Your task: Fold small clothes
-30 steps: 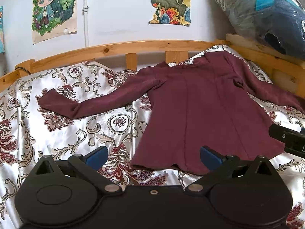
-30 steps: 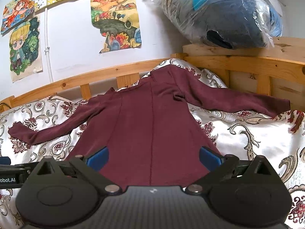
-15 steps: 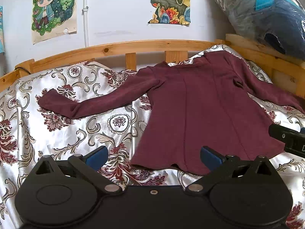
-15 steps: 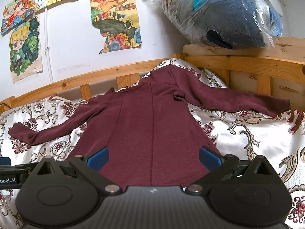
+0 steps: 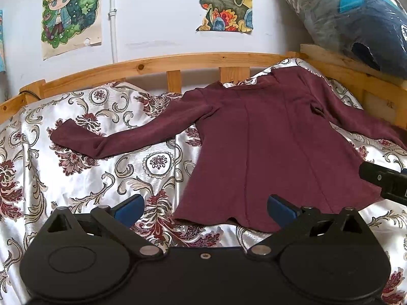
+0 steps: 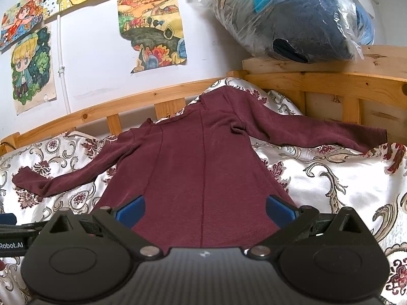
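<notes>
On the bed our maroon top is lying flat, sleeves spread. We are holding the left hand-held gripper and right hand-held gripper released near its hem; pinching the slick bedspread too risks dragging both.

Maroon top: right cuff cut off; hem hidden by right gripper.

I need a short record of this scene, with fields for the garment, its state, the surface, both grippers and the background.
garment: maroon long-sleeved top
state: spread flat, unfolded, both sleeves out to the sides
surface: shiny floral bedspread inside a wooden bed frame
left gripper: open, over the hem's left corner
right gripper: open, over the hem's middle
background: cartoon posters, plastic-wrapped bundle
</notes>
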Available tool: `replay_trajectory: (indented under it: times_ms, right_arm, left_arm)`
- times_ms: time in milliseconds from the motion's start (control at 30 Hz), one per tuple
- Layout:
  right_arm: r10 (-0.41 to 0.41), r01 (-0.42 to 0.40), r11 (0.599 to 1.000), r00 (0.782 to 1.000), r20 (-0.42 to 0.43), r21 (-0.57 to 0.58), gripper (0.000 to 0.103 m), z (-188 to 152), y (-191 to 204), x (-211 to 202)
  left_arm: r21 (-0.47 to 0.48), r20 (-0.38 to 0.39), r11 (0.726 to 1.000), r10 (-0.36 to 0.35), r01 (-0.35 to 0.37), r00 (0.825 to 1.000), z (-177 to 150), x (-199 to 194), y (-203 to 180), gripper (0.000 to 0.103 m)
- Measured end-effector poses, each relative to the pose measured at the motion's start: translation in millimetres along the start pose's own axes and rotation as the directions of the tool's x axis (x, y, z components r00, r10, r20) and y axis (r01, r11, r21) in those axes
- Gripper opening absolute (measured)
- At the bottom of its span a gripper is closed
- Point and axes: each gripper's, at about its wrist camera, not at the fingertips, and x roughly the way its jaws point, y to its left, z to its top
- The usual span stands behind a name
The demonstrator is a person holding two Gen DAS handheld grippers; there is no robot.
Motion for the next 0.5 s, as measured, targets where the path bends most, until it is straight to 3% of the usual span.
replay_trajectory:
  times_ms: [500]
  right_arm:
    - [-0.010,0.009,1.000,0.999,-0.033,-0.004,0.103,-0.4,0.8,2.8]
  left_arm:
    - [0.009,-0.040,1.000,0.020,-0.020,0.999,-0.4,4.0,-2.5,0.102]
